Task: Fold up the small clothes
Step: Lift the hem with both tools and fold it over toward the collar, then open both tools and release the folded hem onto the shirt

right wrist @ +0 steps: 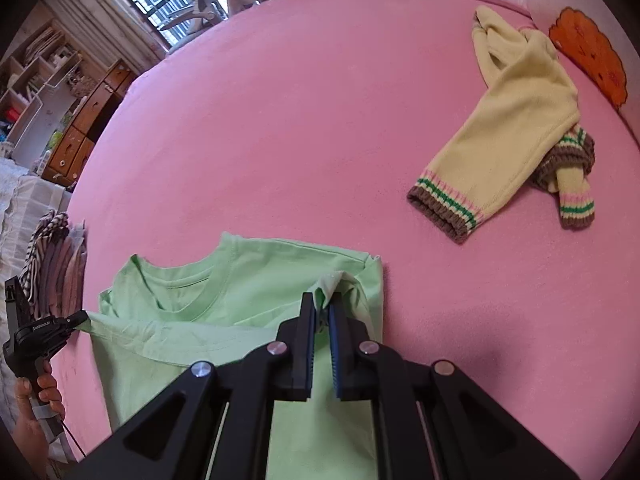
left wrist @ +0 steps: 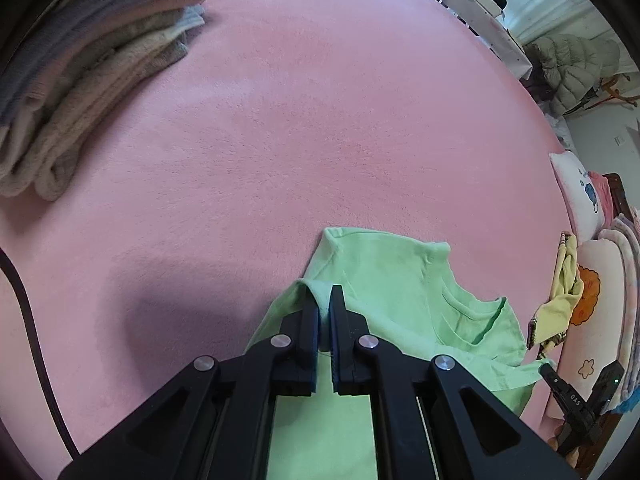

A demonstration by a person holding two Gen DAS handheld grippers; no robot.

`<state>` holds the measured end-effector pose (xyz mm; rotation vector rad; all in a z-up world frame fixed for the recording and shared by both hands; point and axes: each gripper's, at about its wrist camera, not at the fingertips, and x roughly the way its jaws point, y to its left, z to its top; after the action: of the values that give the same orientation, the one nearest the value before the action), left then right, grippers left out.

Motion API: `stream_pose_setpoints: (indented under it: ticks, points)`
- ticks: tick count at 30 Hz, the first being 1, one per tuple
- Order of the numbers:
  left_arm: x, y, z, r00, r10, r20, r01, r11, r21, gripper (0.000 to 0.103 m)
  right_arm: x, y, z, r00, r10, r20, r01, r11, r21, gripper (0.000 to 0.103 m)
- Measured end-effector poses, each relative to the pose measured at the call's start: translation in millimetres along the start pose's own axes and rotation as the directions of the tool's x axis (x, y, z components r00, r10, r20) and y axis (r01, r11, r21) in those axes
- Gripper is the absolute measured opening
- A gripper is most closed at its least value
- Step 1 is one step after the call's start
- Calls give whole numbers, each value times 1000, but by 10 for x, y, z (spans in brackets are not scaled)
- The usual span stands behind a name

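Observation:
A light green T-shirt (left wrist: 384, 280) lies on the pink bed (left wrist: 300, 120), neck hole toward the pillows; it also shows in the right wrist view (right wrist: 240, 280). My left gripper (left wrist: 325, 294) is shut on a pinch of the green shirt's edge. My right gripper (right wrist: 325, 300) is shut on a fold of the shirt near its sleeve. In the right wrist view the left gripper (right wrist: 78, 316) shows at the shirt's far side, holding the cloth taut. In the left wrist view the right gripper (left wrist: 546, 370) shows at the shirt's right edge.
A stack of folded clothes (left wrist: 92, 64) sits at the bed's far left, also in the right wrist view (right wrist: 56, 260). A yellow knit sweater with striped cuffs (right wrist: 520, 128) lies unfolded to the right. Pillows (right wrist: 584, 52) line the head. Shelves and drawers (right wrist: 76, 112) stand beyond the bed.

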<state>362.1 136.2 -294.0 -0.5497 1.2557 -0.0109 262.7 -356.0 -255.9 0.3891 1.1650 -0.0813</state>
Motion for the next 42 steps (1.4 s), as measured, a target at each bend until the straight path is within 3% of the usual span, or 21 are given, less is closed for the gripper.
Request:
stream_pose_setpoints:
  ticks: [15, 20, 22, 25, 30, 33, 36, 39, 42]
  points:
    - [401, 46, 214, 997, -69, -23, 67, 994, -81, 3, 420, -111, 206, 998, -60, -21, 61, 996, 66, 6]
    - [418, 84, 223, 989, -148, -14, 145, 978, -149, 18, 420, -93, 206, 996, -91, -2, 90, 991, 94, 8]
    - [368, 72, 210, 984, -180, 4, 179, 971, -158, 21, 327, -10, 189, 993, -118, 31, 116, 992, 53, 17]
    - [231, -15, 192, 981, -193, 36, 196, 974, -111, 26, 143, 161, 142, 984, -153, 91, 157, 987, -37, 34]
    - [-3, -317, 200, 992, -94, 84, 83, 988, 127, 26, -152, 581, 28, 978, -135, 158, 172, 953, -250, 37]
    - [-87, -569, 141, 995, -28, 101, -5, 950, 312, 26, -216, 791, -64, 988, -82, 133, 126, 923, -363, 37]
    - [-129, -825, -17, 994, 9, 108, -62, 865, 498, 26, -231, 940, -181, 994, -49, 98, 86, 898, -431, 37]
    - [-143, -1005, -206, 998, -9, 62, -30, 798, 602, 26, -173, 989, -284, 1000, 6, 29, 8, 893, -450, 37]
    - [-68, -1127, -458, 998, -52, -33, 61, 744, 665, 27, -12, 1026, -389, 996, 69, -64, -90, 894, -438, 37]
